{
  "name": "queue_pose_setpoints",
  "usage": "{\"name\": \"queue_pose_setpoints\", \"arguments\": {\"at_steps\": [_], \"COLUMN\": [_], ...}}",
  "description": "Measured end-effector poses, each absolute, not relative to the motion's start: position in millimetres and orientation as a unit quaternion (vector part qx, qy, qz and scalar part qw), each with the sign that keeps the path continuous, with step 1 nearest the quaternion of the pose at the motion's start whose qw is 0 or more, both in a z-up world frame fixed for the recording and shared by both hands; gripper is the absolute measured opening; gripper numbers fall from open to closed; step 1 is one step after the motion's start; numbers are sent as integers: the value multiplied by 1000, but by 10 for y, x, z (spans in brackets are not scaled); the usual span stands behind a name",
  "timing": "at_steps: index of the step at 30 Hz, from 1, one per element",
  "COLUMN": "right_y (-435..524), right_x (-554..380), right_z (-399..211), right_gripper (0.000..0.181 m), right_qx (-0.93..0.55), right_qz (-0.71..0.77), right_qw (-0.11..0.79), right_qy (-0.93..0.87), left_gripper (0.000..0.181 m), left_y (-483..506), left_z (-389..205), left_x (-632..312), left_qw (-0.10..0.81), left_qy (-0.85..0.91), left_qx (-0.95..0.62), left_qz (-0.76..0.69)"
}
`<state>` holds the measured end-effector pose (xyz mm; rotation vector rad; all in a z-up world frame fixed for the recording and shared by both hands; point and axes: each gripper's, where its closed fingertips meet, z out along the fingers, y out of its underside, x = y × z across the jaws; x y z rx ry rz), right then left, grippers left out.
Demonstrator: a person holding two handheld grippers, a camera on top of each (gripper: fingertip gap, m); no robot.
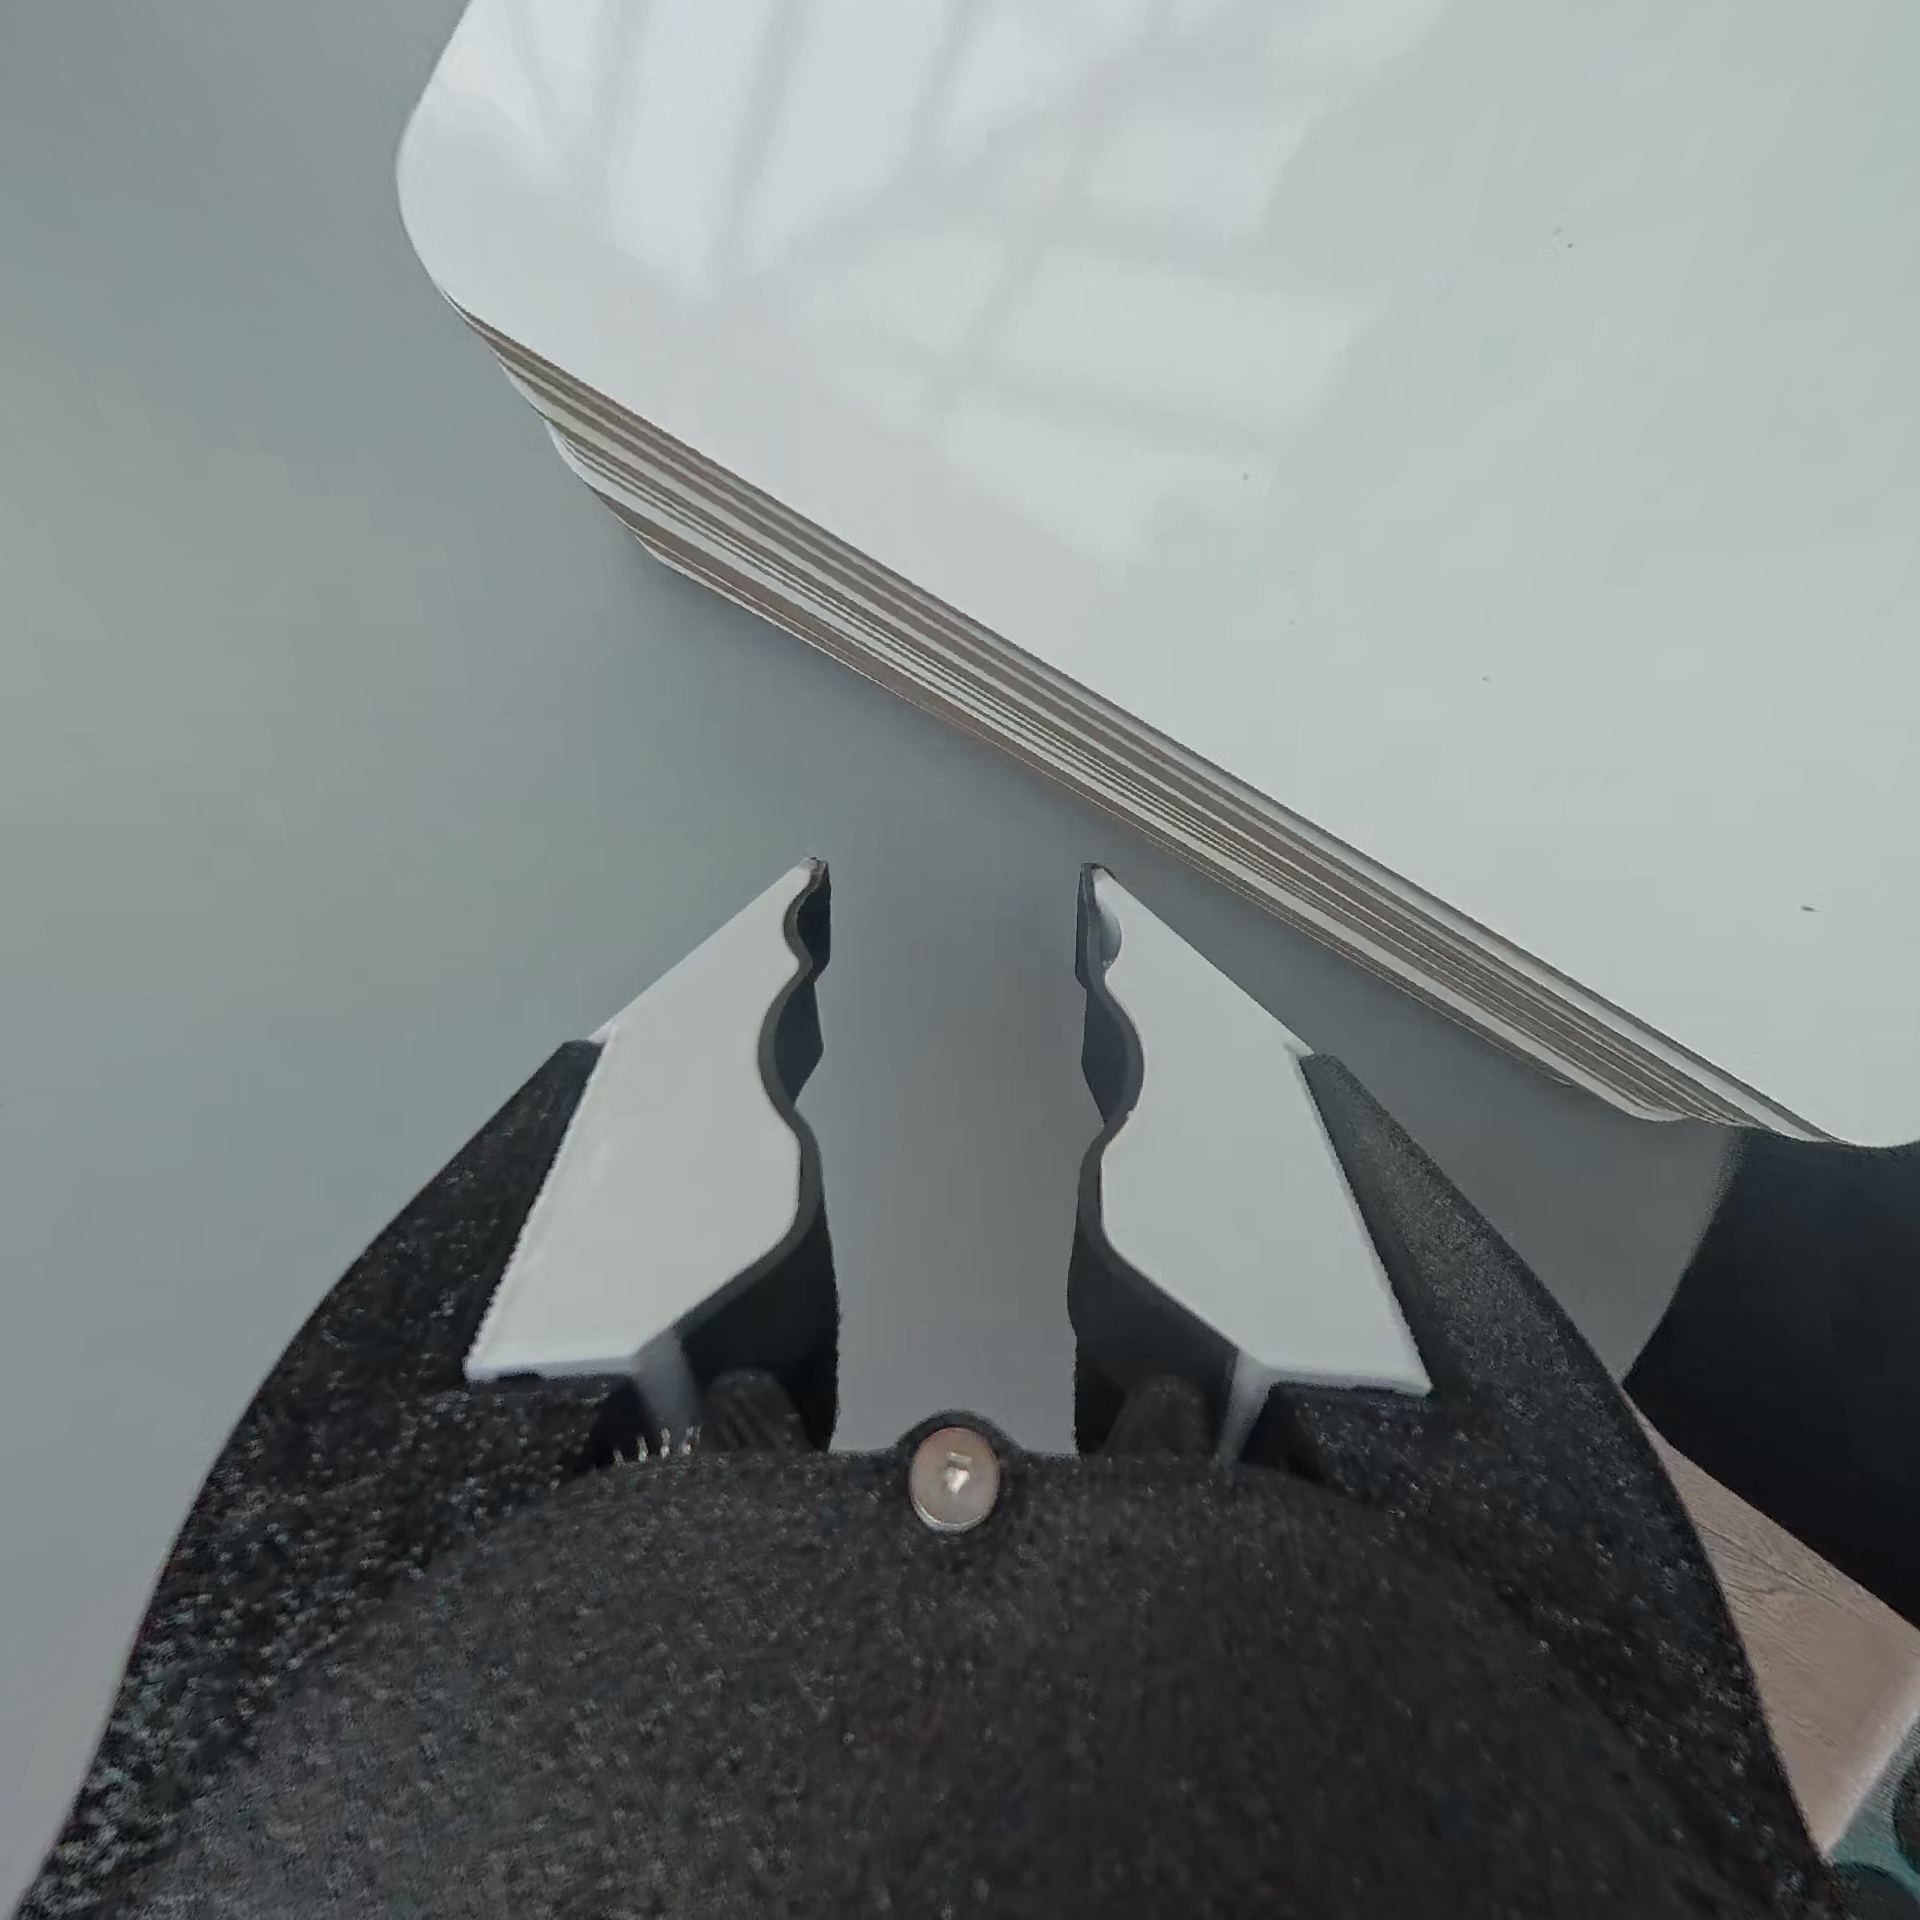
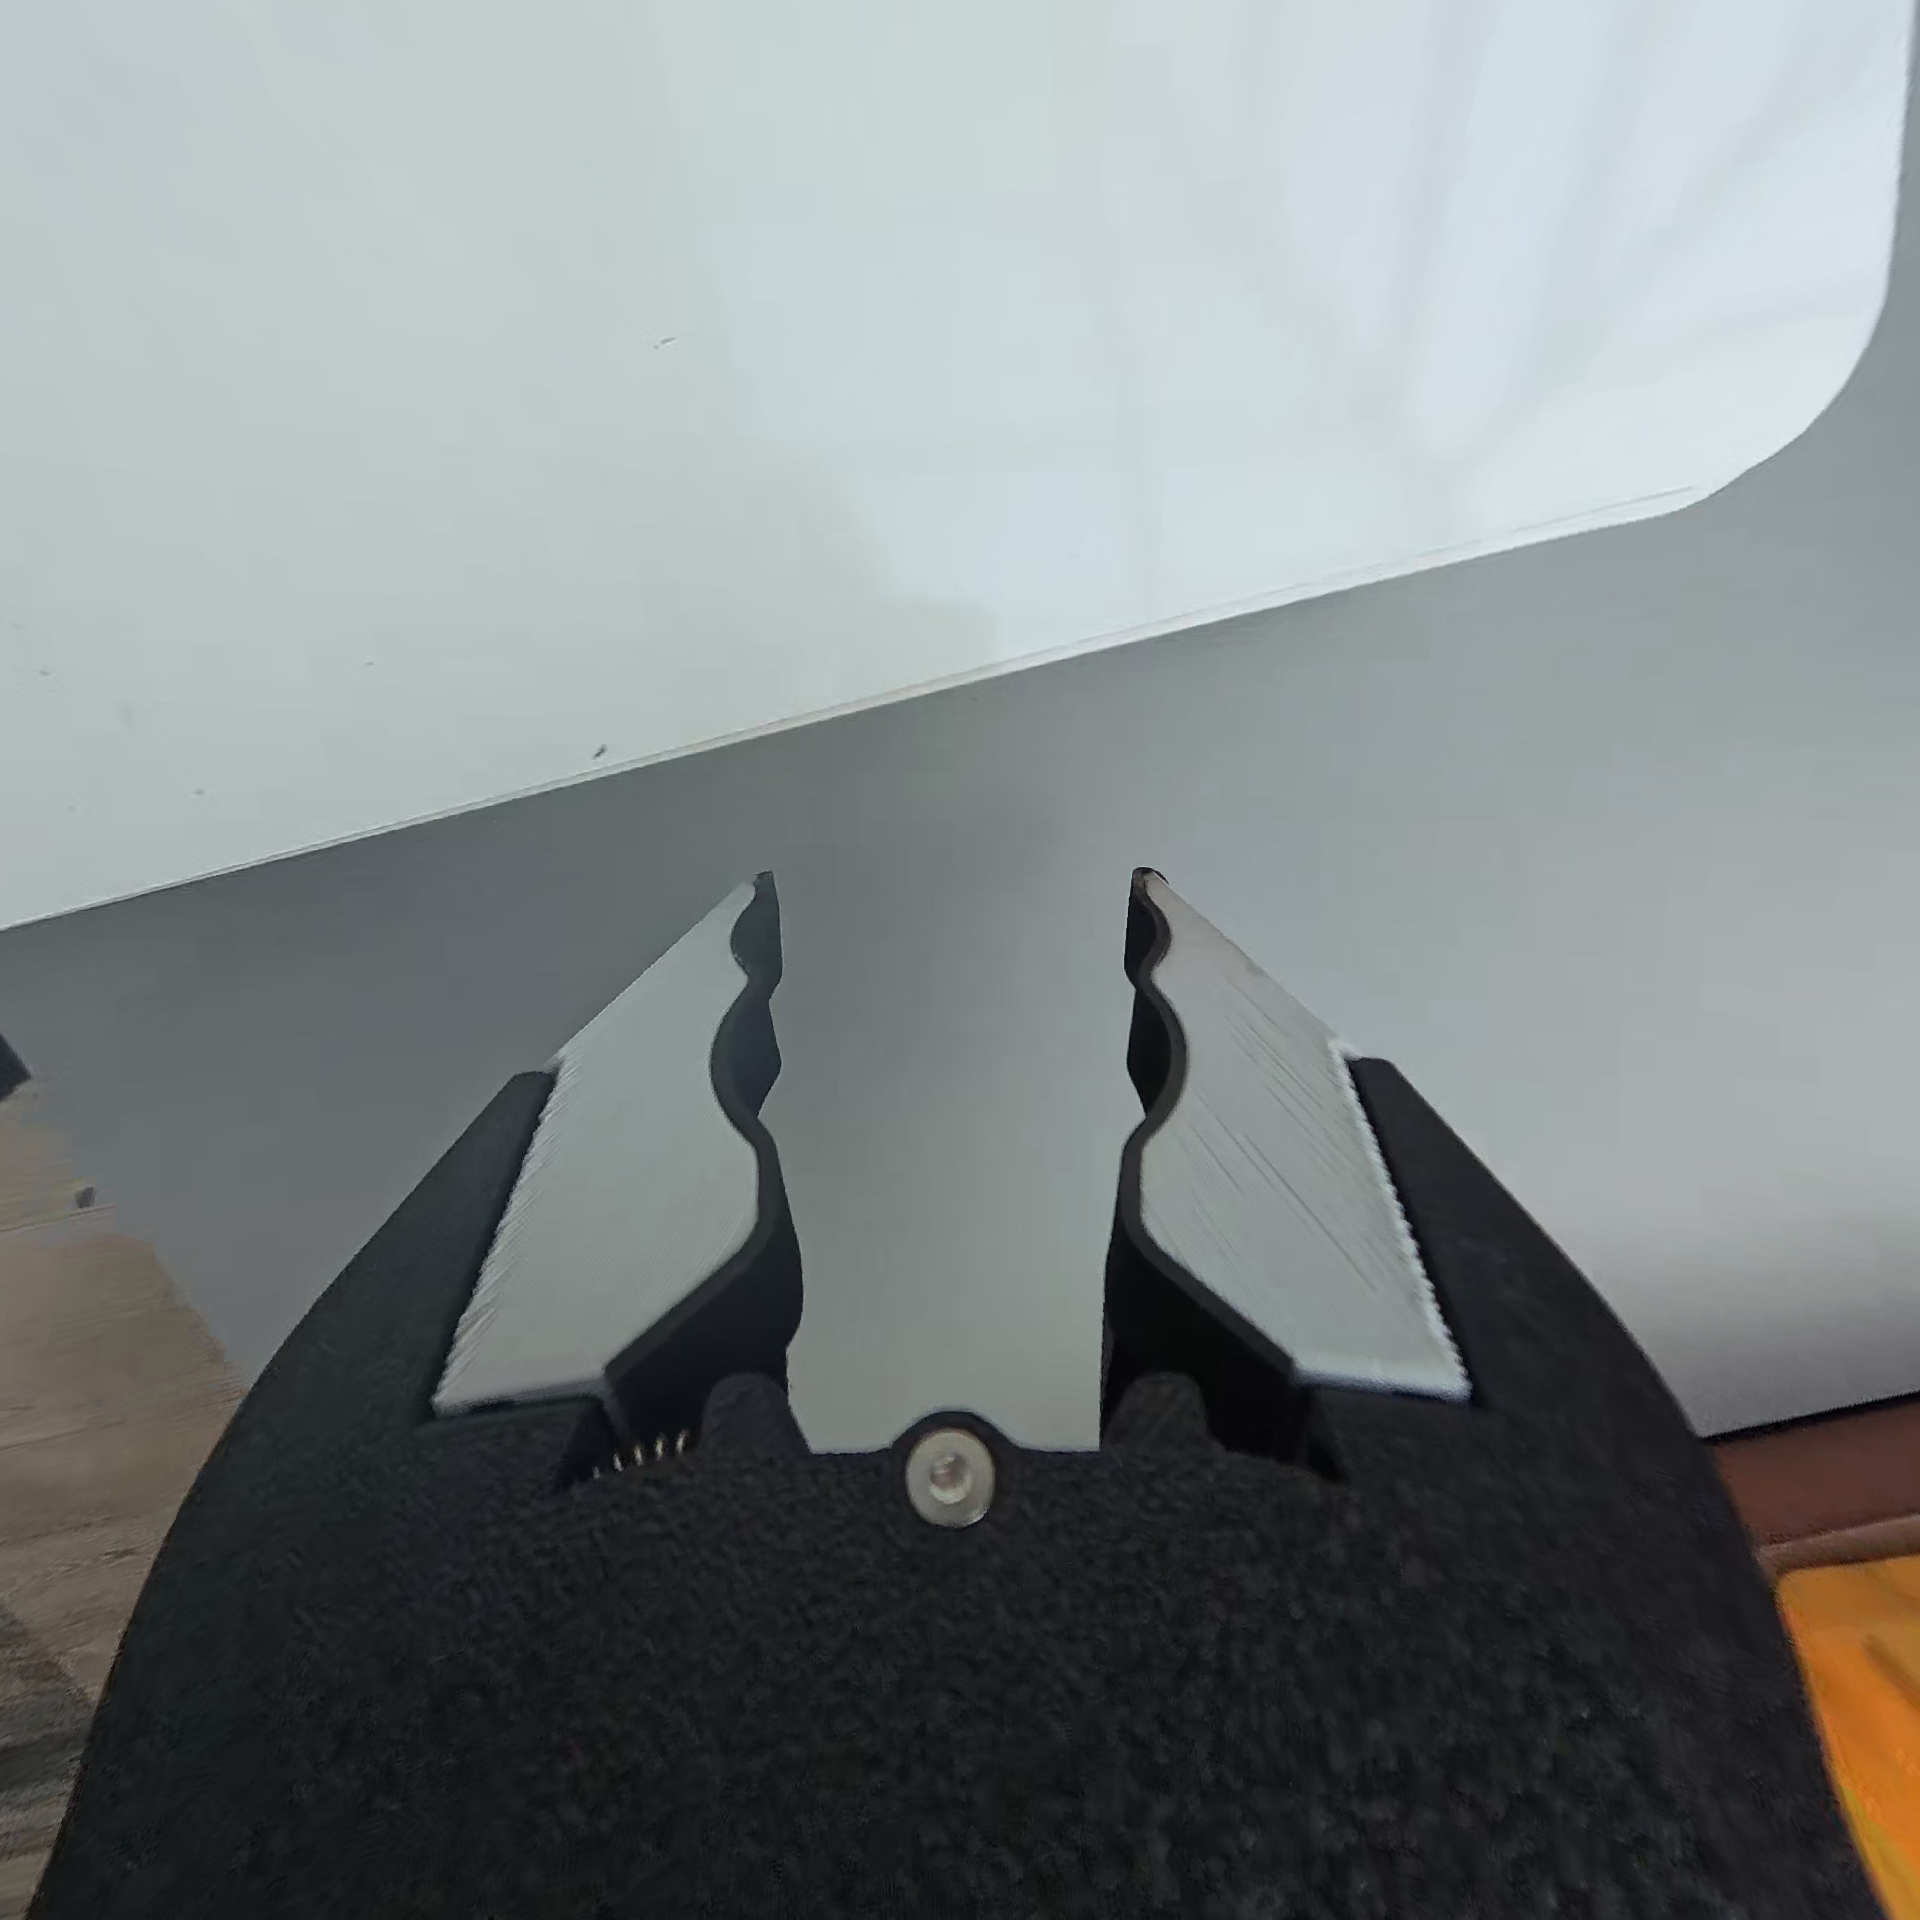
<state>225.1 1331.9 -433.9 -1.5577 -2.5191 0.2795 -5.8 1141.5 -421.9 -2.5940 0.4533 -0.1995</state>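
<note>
both claws (image 1: 951, 873) (image 2: 954, 878) agape, empty

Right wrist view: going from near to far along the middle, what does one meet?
Right gripper, open and empty → grey surface below the table edge → white tabletop, bare.

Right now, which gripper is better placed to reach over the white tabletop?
Right, marginally. The right gripper, open and empty, faces the white tabletop squarely; the left gripper points beside its corner.
</note>
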Motion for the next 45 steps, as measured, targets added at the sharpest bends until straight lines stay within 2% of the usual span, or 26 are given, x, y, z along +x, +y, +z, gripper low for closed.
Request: {"name": "queue_pose_setpoints", "arguments": {"at_steps": [6,12,15,26,29,35,38,40,42,43,45], "right_y": [12635,12091,11961,11955,11951,12093,12161,12167,12101,12054,11993], "right_x": [2867,3078,3087,3045,3031,3003,3093,3168,3218,3226,3191], "right_z": [-4402,-4484,-4514,-4540,-4531,-4252,-4120,-4066,-4010,-3968,-3816], "right_gripper": [59,55,53,43,45,71,86,86,70,53,8], "right_qx": [-546,-490,-455,-435,-466,-577,-635,-660,-680,-686,-694], "right_qz": [124,117,101,39,67,155,182,192,216,231,265], "right_qw": [29,9,11,39,46,103,117,127,133,139,176], "right_qy": [-828,-864,-884,-899,-881,-795,-742,-715,-688,-676,-646], "left_gripper": [38,29,13,14,25,52,73,92,101,101,90], "left_y": [10704,10439,10405,10419,10426,10360,10271,10229,10217,10217,10236], "left_z": [-4251,-4328,-4378,-4370,-4368,-4145,-3949,-3860,-3798,-3784,-3765], "left_x": [497,1062,1183,1177,1121,1007,1019,1050,1088,1116,1163], "left_qw": [202,178,172,162,185,295,347,366,382,386,393], "left_qy": [142,216,263,278,196,-44,-127,-185,-231,-243,-262], "left_qx": [-960,-952,-943,-944,-959,-947,-919,-898,-877,-870,-859], "left_qz": [-133,-124,-111,-77,-88,-118,-135,-158,-180,-187,-197]}}
